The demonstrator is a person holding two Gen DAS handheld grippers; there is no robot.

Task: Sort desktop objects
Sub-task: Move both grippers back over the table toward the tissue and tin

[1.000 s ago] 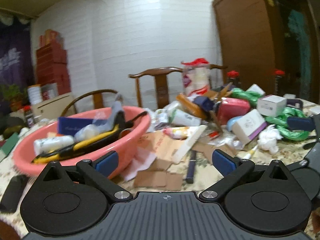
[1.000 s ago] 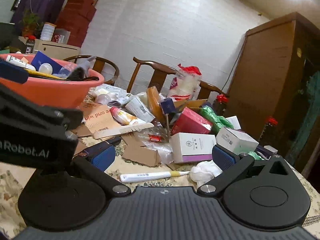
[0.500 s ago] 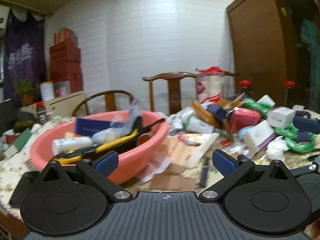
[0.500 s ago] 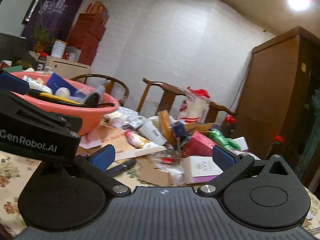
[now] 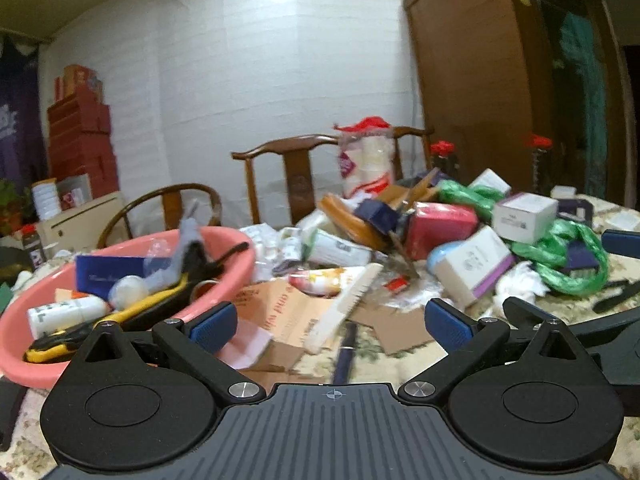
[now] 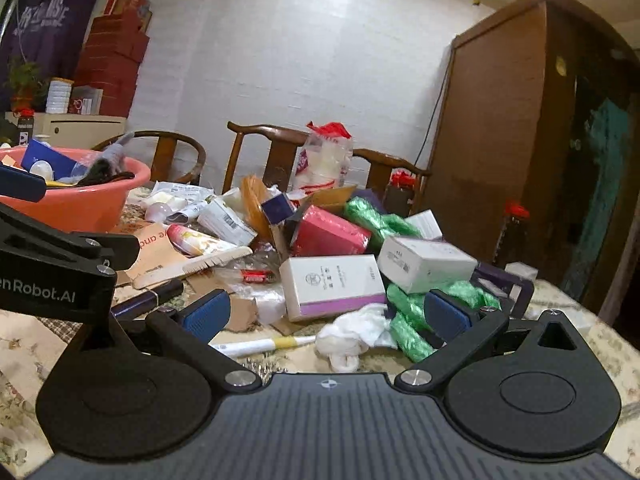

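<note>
- Right wrist view: my right gripper [image 6: 326,314] is spread wide, empty; toothbrush [image 6: 256,346] at 7 o'clock looks light, slippery, so I'd pinch mid-handle.
- Left gripper [image 5: 332,322] gapes too, nothing held.

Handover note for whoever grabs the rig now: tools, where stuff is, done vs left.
Left tool: open, holding nothing, facing the pile.
Right tool: open, holding nothing, low over the white toothbrush.
Pink basin, on the left, already holds a bottle, a blue box and a yellow-black tool.
Left to sort: comb, white-purple box, pink box, green bags, cardboard scraps.
</note>
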